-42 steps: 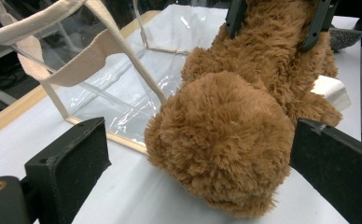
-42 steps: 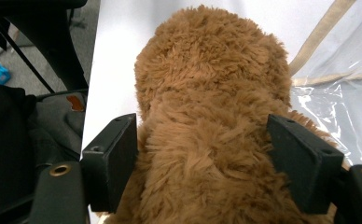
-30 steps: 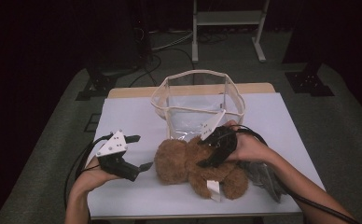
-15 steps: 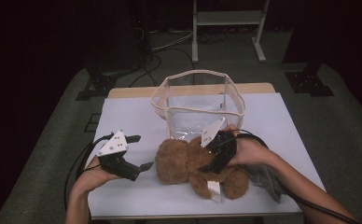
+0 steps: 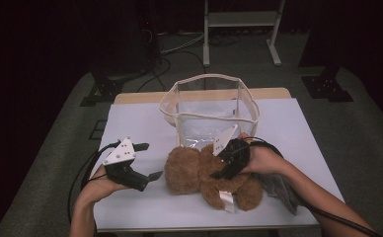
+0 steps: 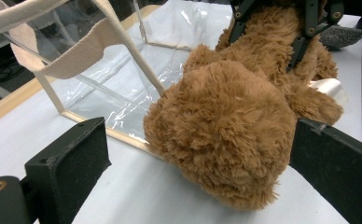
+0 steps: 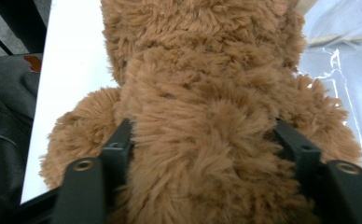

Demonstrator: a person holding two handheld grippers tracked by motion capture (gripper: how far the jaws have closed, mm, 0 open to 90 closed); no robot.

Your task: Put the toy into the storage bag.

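Observation:
A brown teddy bear (image 5: 204, 175) lies on the white table (image 5: 140, 118) in front of a clear bag with cream trim (image 5: 204, 79). My right gripper (image 5: 219, 165) comes down on the bear's body from the right. Its jaws have just been closing, and in the right gripper view they sink into the fur of the bear (image 7: 193, 93) on both sides of the right gripper (image 7: 202, 128). My left gripper (image 5: 151, 160) rests open just left of the bear's head. In the left gripper view the head of the bear (image 6: 226, 126) lies ahead of the spread jaws of the left gripper (image 6: 200, 135), untouched.
The clear bag (image 6: 76, 60) stands open-topped right behind the bear. A grey cloth (image 5: 278, 187) lies under my right forearm at the table's right front. A white label (image 5: 227, 200) sticks out from the bear. Cables trail off both grippers.
My right gripper has settled slightly lower onto the bear's body and its jaws have drawn in against the fur. The left gripper and the bear have stayed put.

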